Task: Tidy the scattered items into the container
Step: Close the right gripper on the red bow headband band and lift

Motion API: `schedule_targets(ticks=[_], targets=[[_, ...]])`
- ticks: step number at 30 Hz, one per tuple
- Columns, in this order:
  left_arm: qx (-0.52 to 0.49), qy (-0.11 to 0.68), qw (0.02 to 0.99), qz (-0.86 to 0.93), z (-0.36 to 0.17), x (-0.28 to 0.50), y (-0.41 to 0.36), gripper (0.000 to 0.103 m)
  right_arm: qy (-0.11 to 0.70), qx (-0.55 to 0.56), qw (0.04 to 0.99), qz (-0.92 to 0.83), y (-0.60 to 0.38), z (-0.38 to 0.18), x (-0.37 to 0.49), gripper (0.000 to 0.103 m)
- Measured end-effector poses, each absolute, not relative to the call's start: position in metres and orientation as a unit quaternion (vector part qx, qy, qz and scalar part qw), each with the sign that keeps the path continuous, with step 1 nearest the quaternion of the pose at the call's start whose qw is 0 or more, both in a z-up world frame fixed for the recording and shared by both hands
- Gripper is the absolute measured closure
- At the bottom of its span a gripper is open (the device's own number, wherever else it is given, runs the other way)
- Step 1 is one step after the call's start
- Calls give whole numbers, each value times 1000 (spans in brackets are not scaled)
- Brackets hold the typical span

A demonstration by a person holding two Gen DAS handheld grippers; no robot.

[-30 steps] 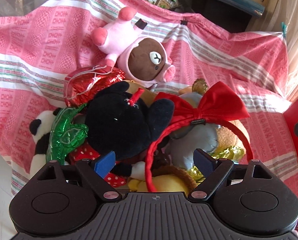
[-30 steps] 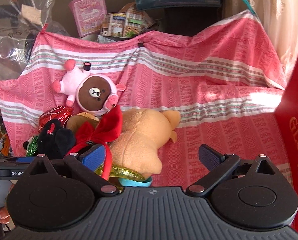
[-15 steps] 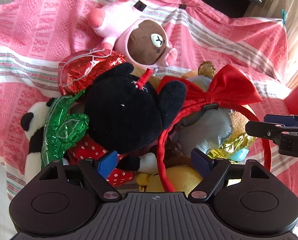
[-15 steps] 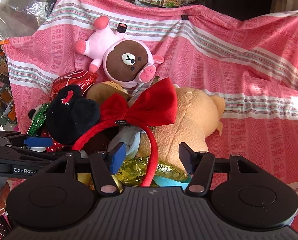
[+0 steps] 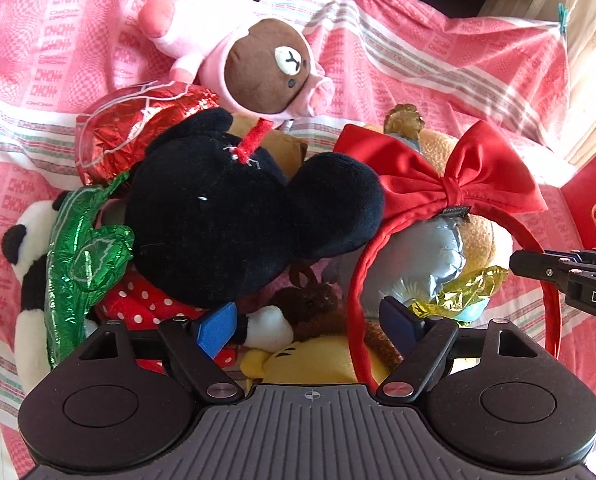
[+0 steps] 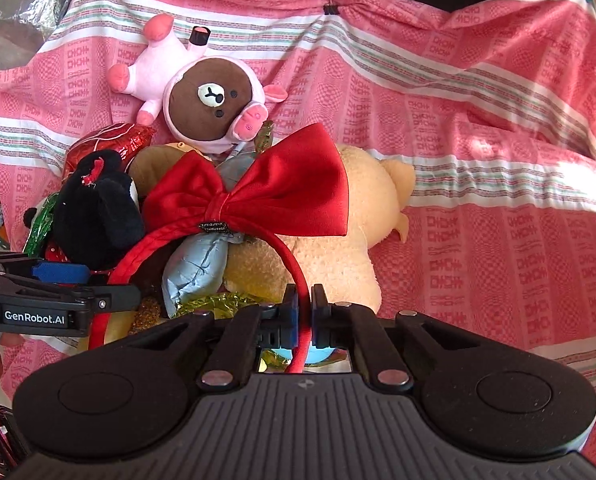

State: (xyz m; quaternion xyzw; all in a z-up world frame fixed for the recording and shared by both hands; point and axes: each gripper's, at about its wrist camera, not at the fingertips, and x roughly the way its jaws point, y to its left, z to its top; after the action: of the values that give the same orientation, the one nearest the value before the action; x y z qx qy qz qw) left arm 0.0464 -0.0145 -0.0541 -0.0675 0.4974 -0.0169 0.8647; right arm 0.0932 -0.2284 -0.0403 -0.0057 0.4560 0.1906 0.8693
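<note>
A heap of soft toys lies on a pink striped cloth (image 6: 478, 128). A red headband with a big bow (image 6: 257, 196) arches over the heap; it also shows in the left wrist view (image 5: 442, 184). My right gripper (image 6: 302, 304) is shut on the headband's band near its right end. My left gripper (image 5: 310, 320) is open, low over the heap, with the black mouse plush (image 5: 233, 216) just beyond its left finger and the headband's left leg by its right finger. A pink-suited brown bear (image 6: 205, 100) lies behind the heap.
A cream plush (image 6: 338, 248), red foil balloon (image 5: 137, 132), green foil (image 5: 81, 256), panda (image 5: 25, 280), silver and gold foil (image 5: 438, 264) and yellow plush (image 5: 310, 364) fill the heap. A red box (image 5: 594, 216) stands at the right. Bags and clutter lie behind the cloth.
My right gripper moved in toward the heap and closed on the headband's band. My left gripper moved closer over the heap and stayed open.
</note>
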Motion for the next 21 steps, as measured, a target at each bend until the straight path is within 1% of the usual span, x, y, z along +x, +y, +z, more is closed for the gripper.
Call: schedule_targets(ticks=[1,7,9,10,11,12,13,14,15,18,20,21], targets=[[-64,497,865,-20,-54,47,-18,20,455,-8,870,191,-229,-40,91,96],[-36,483,874,-35,-47,57,-40,21,458,-10,868,192,-231,-42,89,96],[-32,482,875,-37,-47,64,-44,22,461,-8,867,190,-233,-43,90,94],[-29,482,875,-38,-48,67,-46,26,461,-7,867,189,-233,-44,90,93],[-26,484,874,-38,-49,71,-48,32,462,-6,866,188,-234,-45,91,93],[-25,486,873,-39,-50,73,-49,48,463,-2,866,188,-235,-45,91,93],[-25,487,872,-48,-50,74,-50,75,462,2,867,188,-236,-45,91,92],[-17,488,872,-47,-49,74,-53,87,462,4,867,188,-236,-45,91,90],[-4,483,874,-46,-49,72,-56,90,462,2,867,185,-236,-45,92,90],[12,479,877,-47,-50,69,-60,92,460,1,868,186,-236,-44,94,89],[9,479,876,-48,-51,69,-59,92,457,-1,870,186,-235,-43,97,82],[7,480,876,-48,-52,70,-58,92,455,-4,871,185,-234,-43,98,80]])
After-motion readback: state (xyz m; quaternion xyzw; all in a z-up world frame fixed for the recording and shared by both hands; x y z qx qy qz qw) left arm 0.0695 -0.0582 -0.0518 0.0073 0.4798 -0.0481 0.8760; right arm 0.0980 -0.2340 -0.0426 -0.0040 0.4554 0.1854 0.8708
